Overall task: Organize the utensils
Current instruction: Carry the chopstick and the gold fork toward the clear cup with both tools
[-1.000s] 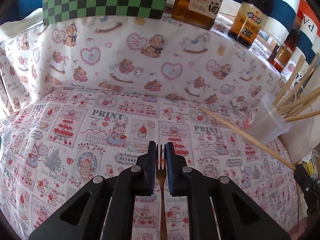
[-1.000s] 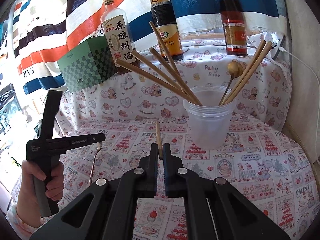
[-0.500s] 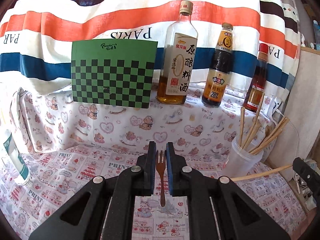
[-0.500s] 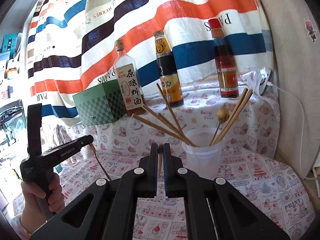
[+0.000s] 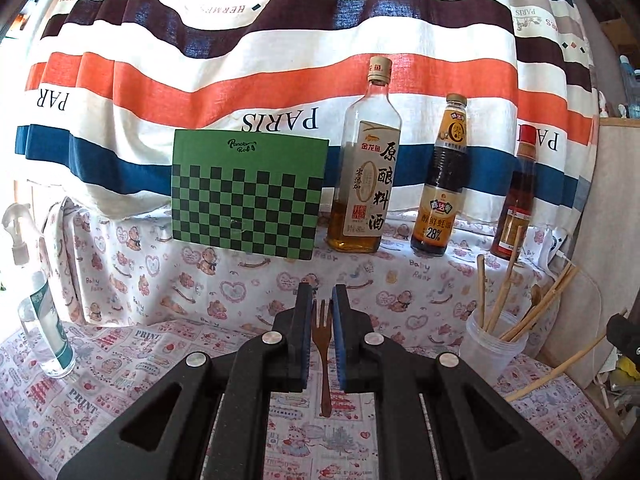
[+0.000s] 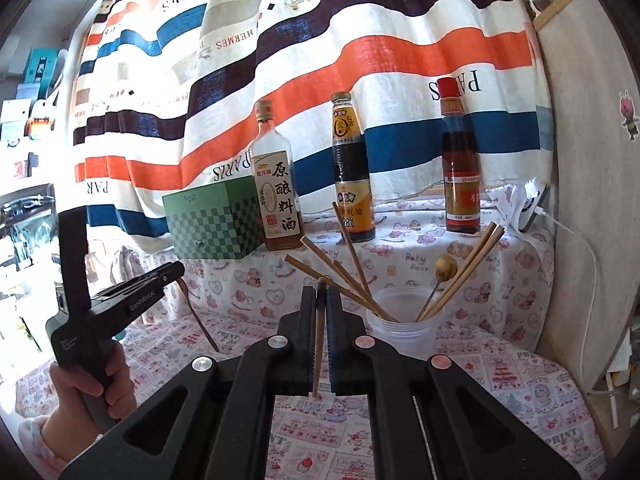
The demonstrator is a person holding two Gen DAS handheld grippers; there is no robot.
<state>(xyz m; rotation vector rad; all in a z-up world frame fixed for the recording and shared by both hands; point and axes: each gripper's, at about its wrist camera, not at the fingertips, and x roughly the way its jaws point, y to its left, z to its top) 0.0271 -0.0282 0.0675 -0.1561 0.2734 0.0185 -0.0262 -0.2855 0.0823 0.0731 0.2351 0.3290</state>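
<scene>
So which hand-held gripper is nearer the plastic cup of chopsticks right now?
The right hand-held gripper, shut on a chopstick, sits just left of and in front of the plastic cup. The left hand-held gripper, shut on a wooden fork, is farther left.

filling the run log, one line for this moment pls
left gripper: shut on fork | right gripper: shut on chopstick | cup: unreached

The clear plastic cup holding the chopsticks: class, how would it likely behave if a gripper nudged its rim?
The clear plastic cup looks thin-walled and probably light, so it may slide on the printed cloth. The chopsticks lean well above and beyond its rim, so it seems top-heavy and apt to tip. Its wall would likely flex rather than crack.
</scene>
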